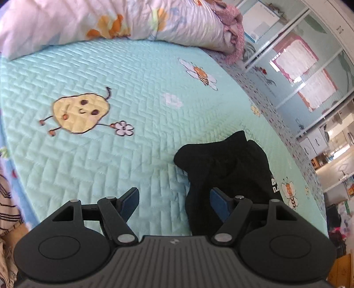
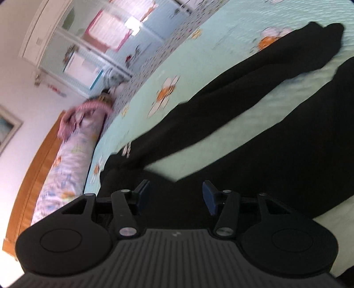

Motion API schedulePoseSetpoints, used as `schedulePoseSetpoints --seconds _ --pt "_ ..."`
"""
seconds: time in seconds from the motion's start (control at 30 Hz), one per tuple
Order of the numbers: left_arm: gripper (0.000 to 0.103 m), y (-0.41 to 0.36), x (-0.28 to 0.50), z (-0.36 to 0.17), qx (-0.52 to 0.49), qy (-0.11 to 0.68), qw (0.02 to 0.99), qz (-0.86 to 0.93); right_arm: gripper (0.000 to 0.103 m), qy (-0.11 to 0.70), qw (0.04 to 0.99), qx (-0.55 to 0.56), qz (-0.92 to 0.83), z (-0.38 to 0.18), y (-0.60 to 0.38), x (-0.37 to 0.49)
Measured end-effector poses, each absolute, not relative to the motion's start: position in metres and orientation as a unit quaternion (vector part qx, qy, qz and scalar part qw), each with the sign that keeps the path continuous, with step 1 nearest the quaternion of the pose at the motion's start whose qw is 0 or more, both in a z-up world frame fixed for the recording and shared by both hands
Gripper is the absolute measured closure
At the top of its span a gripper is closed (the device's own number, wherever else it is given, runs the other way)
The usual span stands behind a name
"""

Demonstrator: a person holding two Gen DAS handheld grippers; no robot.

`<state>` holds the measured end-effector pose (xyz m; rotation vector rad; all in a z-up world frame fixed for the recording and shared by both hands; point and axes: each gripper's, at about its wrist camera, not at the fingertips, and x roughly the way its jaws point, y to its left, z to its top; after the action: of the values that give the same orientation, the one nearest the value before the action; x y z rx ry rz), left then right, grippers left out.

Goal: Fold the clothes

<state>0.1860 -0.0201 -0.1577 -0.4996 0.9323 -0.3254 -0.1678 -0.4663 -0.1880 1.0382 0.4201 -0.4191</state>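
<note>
The left tongs [image 1: 174,199] stand released, the jaws spread wide with nothing between them. Their right finger [image 1: 218,205] lies over the near end of a black garment [image 1: 223,175], while the left finger [image 1: 130,200] hangs above the bare bed cover [image 1: 137,93]. In this view the garment sits to the right on the bed, close to the bed's right edge, with white lettering [image 1: 275,185] on its right side, partly cut off.

The right tongs [image 2: 176,195] are also released, jaws wide apart and gripping nothing, poised over the black garment [image 2: 276,141]. Whether their fingers touch the cloth cannot be told, since this view is blurred. From there the garment spreads out flat across the bed cover [image 2: 221,44], one long narrow part [image 2: 243,93] reaching away toward the far right.

The cover is pale green and quilted, printed with a smiling yellow figure [image 1: 80,113] at left and a bee [image 1: 200,74] farther off. At the far end of the bed lies a flowered quilt [image 1: 110,20] with a pink cloth [image 1: 233,37] beside it. Beyond the bed's right edge stand pale blue cupboards [image 1: 309,73].
</note>
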Motion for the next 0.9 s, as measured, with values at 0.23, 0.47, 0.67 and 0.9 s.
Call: schedulePoseSetpoints --seconds 0.23,0.47,0.67,0.9 --pt "0.029 -0.054 0.257 -0.192 -0.259 0.507 0.805 -0.166 0.046 0.223 0.829 0.474 -0.196 -0.18 -0.454 -0.163" --pt "0.077 -0.065 0.276 -0.199 -0.281 0.476 0.815 -0.173 0.042 0.235 0.819 0.475 -0.221 -0.187 -0.453 -0.169" --pt "0.093 -0.036 0.22 -0.153 -0.266 0.371 0.871 -0.184 0.041 0.237 0.811 0.485 -0.226 -0.193 -0.455 -0.174" --pt "0.089 0.008 0.209 -0.149 -0.256 0.389 0.872 -0.152 0.041 0.232 0.812 0.493 -0.206 -0.194 -0.448 -0.178"
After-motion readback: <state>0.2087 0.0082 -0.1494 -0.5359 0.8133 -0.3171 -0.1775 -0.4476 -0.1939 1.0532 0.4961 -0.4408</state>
